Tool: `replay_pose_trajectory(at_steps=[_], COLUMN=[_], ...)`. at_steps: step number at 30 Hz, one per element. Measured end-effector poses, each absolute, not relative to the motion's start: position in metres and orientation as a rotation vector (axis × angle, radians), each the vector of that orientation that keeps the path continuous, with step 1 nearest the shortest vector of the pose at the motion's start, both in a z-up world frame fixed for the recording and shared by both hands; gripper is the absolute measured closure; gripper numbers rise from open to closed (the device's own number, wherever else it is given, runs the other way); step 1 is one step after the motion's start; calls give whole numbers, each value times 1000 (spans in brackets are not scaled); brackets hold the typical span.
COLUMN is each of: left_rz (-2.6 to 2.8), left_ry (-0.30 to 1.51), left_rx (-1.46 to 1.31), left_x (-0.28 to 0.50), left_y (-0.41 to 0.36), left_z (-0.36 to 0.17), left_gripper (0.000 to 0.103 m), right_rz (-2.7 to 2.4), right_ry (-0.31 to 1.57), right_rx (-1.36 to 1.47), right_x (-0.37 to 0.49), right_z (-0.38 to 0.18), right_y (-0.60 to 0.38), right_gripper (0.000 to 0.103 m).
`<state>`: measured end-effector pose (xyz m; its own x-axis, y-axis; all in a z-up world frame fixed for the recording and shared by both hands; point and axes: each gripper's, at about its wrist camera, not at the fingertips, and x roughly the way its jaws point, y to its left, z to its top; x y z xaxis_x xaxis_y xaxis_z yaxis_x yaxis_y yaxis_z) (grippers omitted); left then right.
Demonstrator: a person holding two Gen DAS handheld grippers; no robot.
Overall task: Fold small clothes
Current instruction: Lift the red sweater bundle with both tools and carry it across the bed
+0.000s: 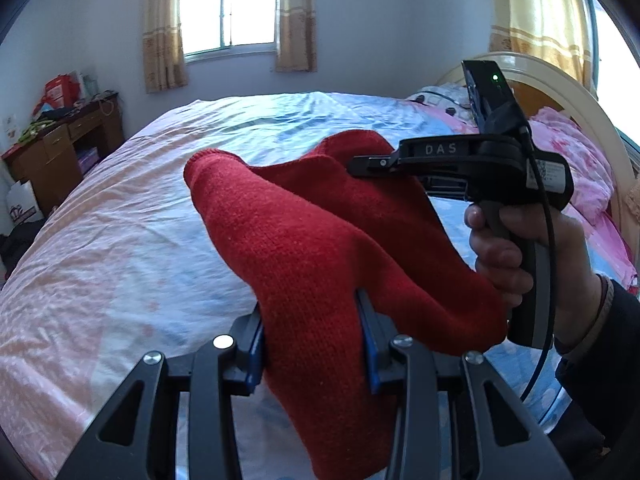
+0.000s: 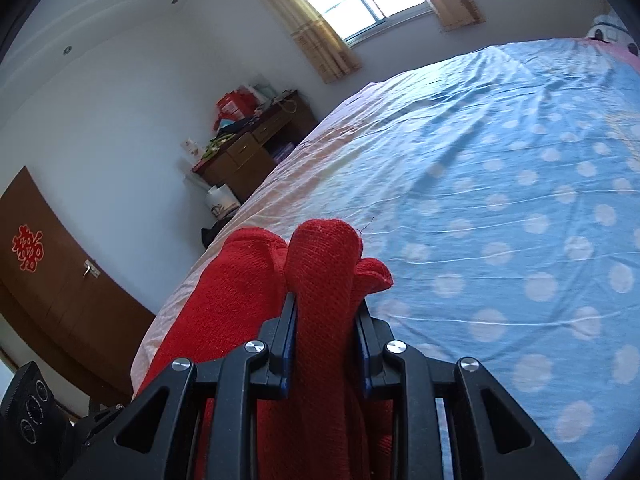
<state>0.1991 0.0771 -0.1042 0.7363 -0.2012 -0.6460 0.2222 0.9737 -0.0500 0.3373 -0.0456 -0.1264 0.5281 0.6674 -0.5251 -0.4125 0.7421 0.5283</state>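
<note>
Both jaws pinch one red garment [image 1: 320,248] (lifted).

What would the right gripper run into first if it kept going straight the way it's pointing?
Apart from the red garment bunched between its fingers, the right gripper would probably meet the bed first: the blue dotted sheet fills the view ahead and below. How far off it lies is hard to judge through the fisheye.

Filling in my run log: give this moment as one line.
stage: carrying | left claw: shut on knit | right claw: shut on knit | knit: held above bed
</note>
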Motion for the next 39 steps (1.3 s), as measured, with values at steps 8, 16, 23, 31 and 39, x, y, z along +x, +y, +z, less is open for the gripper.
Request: replay_pose_trajectory(at_steps=[8, 16, 23, 31, 39], left_rz=[-168, -145, -142, -135, -140], left_ry=[713, 743, 759, 774, 780], left_rx=[19, -9, -27, -42, -71], left_x=[192, 186, 179, 173, 168], left_y=[105, 121, 129, 137, 140], left_z=[-111, -129, -138, -145, -155], left_gripper=[63, 63, 63, 63, 61], right_rz=[708, 729, 734, 747, 728], right_ry=[813, 859, 889, 903, 940], right_rx=[329, 307, 313, 302, 337], right_x=[345, 345, 348, 348, 354], right_z=[-135, -151, -162, -165, -180], right_y=[-1, 26, 33, 45, 37], right_gripper=[78, 78, 78, 78, 78])
